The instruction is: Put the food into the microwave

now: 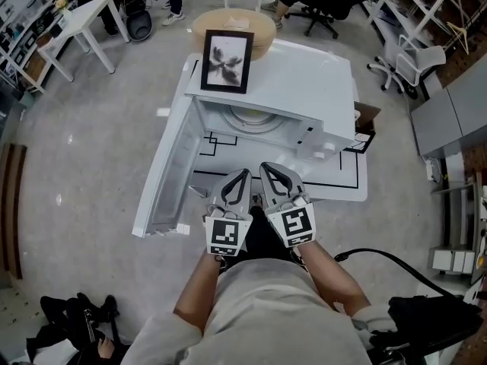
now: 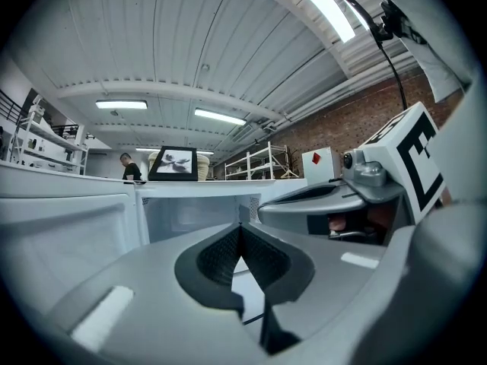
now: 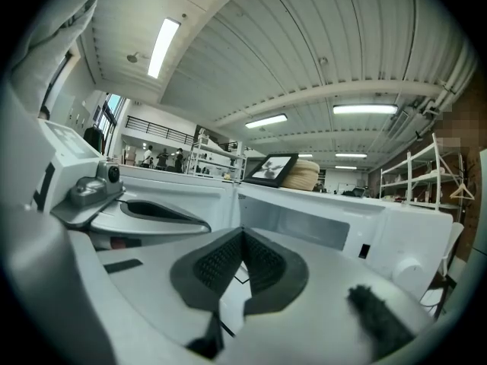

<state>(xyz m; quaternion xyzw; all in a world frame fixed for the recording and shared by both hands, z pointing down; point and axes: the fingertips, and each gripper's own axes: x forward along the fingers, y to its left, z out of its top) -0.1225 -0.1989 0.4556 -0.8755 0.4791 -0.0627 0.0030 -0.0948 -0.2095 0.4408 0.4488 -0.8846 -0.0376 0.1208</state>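
A white microwave (image 1: 304, 90) stands on the table with its door (image 1: 163, 181) swung wide to the left. In its cavity I see a round pale dish or turntable (image 1: 247, 120); whether food lies on it I cannot tell. Both grippers hover side by side just in front of the opening. My left gripper (image 1: 243, 175) (image 2: 240, 226) is shut with nothing between its pads. My right gripper (image 1: 267, 168) (image 3: 243, 233) is shut and empty too. Each gripper view shows the other gripper beside it and the open cavity (image 2: 190, 215) (image 3: 304, 226) ahead.
A black-framed picture (image 1: 227, 61) leans on top of the microwave. The white table (image 1: 346, 181) carries black tape lines. A round woven piece (image 1: 259, 27) sits behind the microwave. Office chairs (image 1: 407, 63), a white desk (image 1: 80, 21) and shelving ring the room; people are at the far side.
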